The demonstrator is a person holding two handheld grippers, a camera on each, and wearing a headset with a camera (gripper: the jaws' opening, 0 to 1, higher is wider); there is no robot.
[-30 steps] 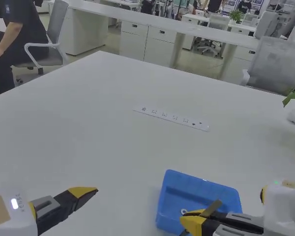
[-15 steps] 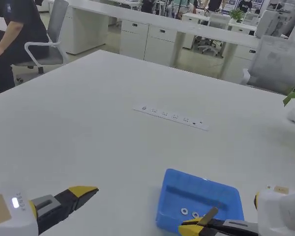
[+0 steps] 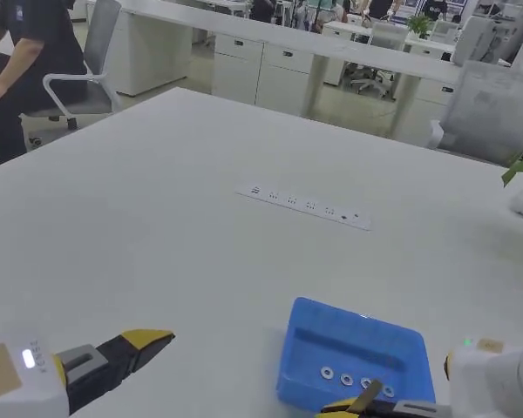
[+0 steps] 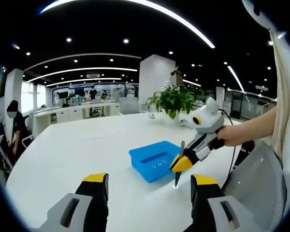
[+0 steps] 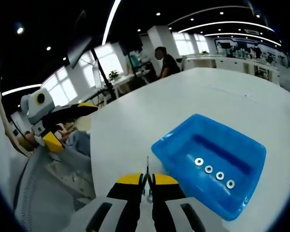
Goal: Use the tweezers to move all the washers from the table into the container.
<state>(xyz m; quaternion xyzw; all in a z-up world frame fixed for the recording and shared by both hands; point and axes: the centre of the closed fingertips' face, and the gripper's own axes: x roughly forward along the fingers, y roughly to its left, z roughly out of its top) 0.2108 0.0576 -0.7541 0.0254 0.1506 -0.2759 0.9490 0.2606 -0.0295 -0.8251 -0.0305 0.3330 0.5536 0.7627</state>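
We see four washers in the blue container.
Our right gripper pinches the tweezers in its jaws; the left gripper has its jaws wide.

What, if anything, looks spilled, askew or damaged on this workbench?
Nothing stands out. The blue container sits flat on the table, four washers lie in a row inside it, and the right hand-held gripper is shut on the tweezers.
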